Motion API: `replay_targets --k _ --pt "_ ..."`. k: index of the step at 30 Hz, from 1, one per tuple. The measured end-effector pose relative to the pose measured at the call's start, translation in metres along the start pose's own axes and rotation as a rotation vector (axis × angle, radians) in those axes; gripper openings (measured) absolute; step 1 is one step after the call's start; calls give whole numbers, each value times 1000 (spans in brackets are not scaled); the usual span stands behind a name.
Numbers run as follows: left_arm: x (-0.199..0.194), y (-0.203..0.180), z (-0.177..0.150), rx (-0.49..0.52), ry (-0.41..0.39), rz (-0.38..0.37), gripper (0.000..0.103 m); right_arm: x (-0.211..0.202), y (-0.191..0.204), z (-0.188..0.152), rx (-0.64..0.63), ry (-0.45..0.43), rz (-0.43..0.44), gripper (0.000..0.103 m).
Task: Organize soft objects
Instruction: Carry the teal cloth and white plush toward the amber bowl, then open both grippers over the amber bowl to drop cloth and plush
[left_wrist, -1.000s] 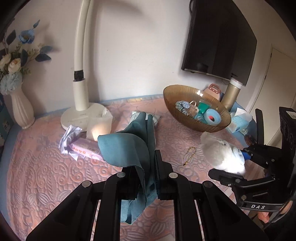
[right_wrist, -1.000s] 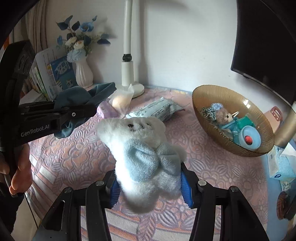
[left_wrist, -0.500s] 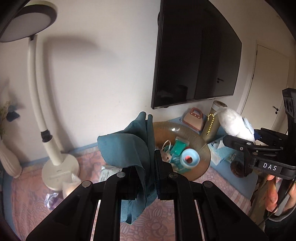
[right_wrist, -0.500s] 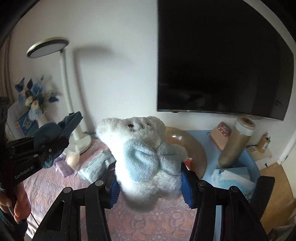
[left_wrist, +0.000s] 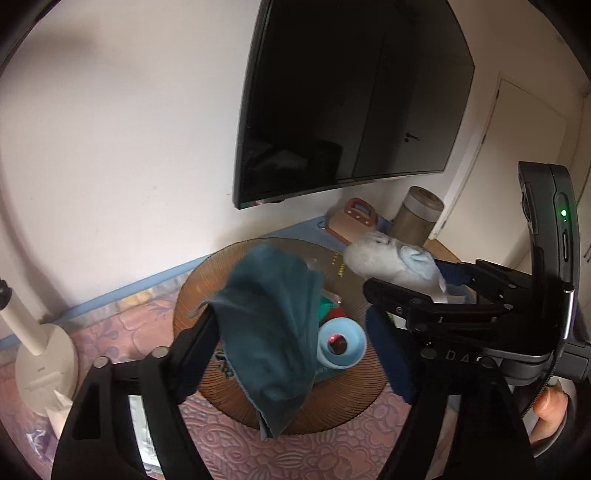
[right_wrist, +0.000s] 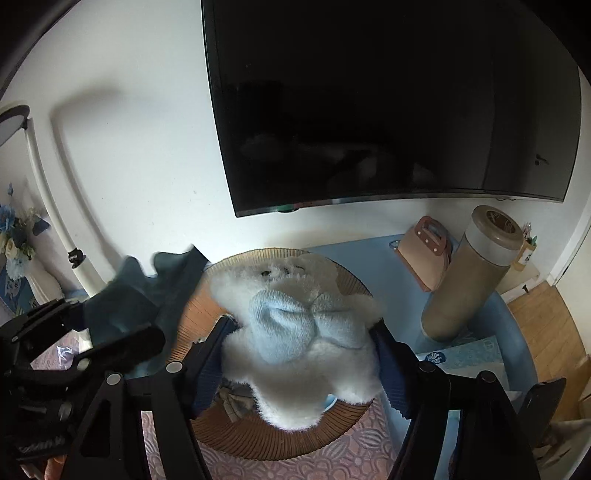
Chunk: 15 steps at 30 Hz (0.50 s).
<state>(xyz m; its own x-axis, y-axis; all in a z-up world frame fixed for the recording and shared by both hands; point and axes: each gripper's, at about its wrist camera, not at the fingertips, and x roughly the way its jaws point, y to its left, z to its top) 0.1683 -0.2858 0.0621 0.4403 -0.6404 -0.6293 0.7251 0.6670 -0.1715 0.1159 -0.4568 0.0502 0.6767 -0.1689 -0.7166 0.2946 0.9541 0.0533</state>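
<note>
Over the one brown bowl (left_wrist: 207, 291) my left gripper (left_wrist: 291, 354) is opening, its jaws wide apart, the single teal cloth (left_wrist: 273, 332) draped loose between them. My right gripper (right_wrist: 299, 336) is opening too; the one white plush toy (right_wrist: 295, 332) sits between its two blue pads (right_wrist: 388, 354), above the same bowl, whether pressed I cannot tell.

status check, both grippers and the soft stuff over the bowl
Left gripper opening, teal cloth dropping. Right gripper opening, white plush between jaws. Both above brown bowl, toys already inside.
</note>
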Motion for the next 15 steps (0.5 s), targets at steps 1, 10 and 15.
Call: replay_targets --k 1,10,15 --pt "-2 1 -3 8 -5 5 84 3 -1 -2 0 8 -4 71" --pt "-63 33 -15 -76 -45 11 84 -19 3 -14 -20 9 23 71" --pt "-112 53 -30 -133 -89 28 84 12 28 -20 -183 116 -81 99"
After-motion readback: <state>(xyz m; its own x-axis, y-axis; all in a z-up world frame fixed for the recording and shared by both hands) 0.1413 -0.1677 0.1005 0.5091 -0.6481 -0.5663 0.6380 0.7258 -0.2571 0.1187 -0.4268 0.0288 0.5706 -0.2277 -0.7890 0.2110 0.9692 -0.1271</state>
